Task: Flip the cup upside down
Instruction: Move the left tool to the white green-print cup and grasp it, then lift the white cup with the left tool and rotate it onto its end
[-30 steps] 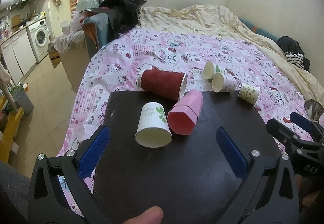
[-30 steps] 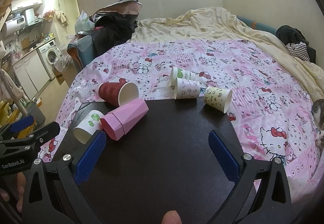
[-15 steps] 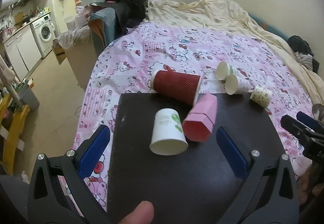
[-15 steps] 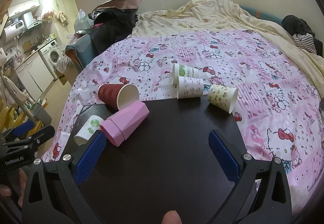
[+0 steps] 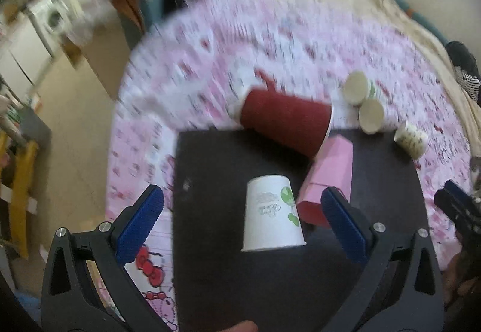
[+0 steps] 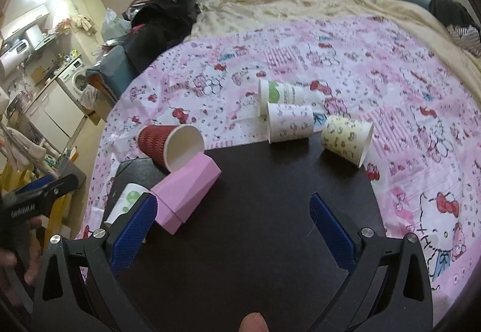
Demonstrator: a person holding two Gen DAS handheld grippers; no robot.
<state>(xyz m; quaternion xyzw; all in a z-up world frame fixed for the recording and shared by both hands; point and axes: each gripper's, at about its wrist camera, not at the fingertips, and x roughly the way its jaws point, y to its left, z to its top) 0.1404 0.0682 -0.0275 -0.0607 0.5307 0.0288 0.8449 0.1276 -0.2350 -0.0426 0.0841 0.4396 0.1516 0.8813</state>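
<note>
A white paper cup with a green print (image 5: 272, 214) lies on its side on the dark board (image 5: 255, 287), mouth toward me. My left gripper (image 5: 242, 222) is open, its blue pads level with the cup on either side, not touching. The cup also shows in the right wrist view (image 6: 126, 199), partly hidden by a finger. A pink faceted cup (image 5: 329, 178) and a dark red ribbed cup (image 5: 285, 118) lie on their sides just beyond. My right gripper (image 6: 233, 229) is open and empty over the board's middle.
Three small printed paper cups (image 6: 290, 121) (image 6: 282, 93) (image 6: 345, 136) lie on their sides at the board's far edge on the pink Hello Kitty bedspread (image 6: 330, 61). The bed's left edge drops to the floor (image 5: 75, 121). The left view is motion-blurred.
My left gripper has moved forward and to the left, so the white cup now lies between its pads. The right gripper has come slightly closer over the board. The cups have not moved.
</note>
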